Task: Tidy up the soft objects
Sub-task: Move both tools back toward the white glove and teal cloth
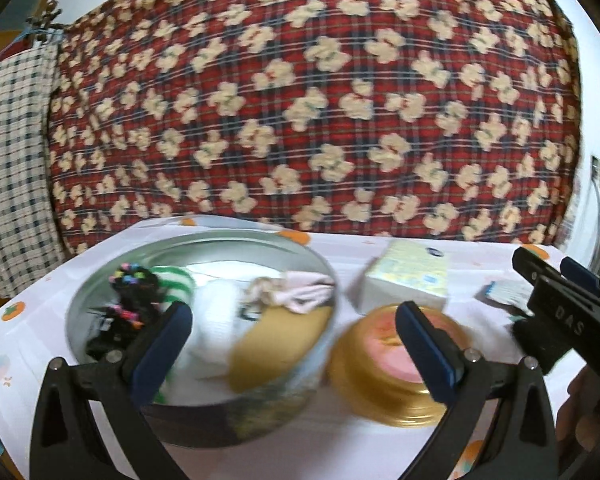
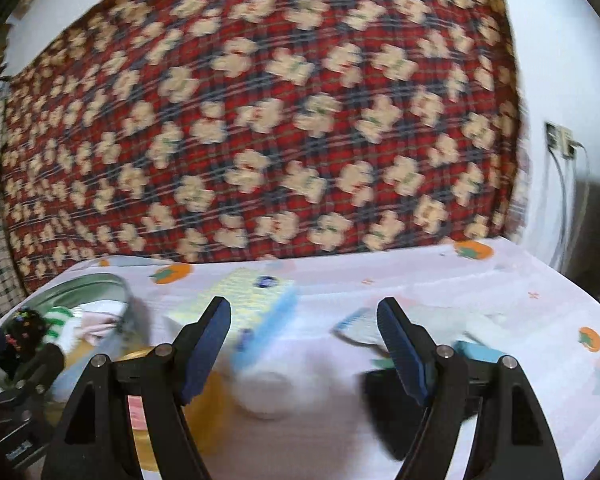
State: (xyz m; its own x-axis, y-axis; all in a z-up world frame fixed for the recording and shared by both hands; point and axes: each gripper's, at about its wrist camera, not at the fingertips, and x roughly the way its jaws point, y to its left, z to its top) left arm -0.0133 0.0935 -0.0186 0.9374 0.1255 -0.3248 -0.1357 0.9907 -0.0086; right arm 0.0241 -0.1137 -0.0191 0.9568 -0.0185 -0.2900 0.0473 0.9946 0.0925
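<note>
A round metal tin (image 1: 100, 280) on the table holds soft items: a black hair tie with coloured beads (image 1: 134, 284), a green-striped cloth (image 1: 176, 282), white cloth (image 1: 216, 304), a pink cloth (image 1: 304, 292) and a tan piece (image 1: 276, 344). My left gripper (image 1: 292, 344) is open and empty, just above the tin's near rim. A gold bowl with a pink item (image 1: 380, 356) sits beside the tin. My right gripper (image 2: 304, 344) is open and empty over a blurred white object (image 2: 268, 392). The tin also shows in the right wrist view (image 2: 100, 284).
A yellow-white tissue pack (image 1: 408, 280) lies behind the bowl. A small blue-edged packet (image 2: 356, 326) and a light blue item (image 2: 476, 352) lie on the white printed tablecloth (image 2: 500, 292). A red plaid cushion (image 1: 300, 100) stands behind the table. The right gripper shows in the left wrist view (image 1: 564, 300).
</note>
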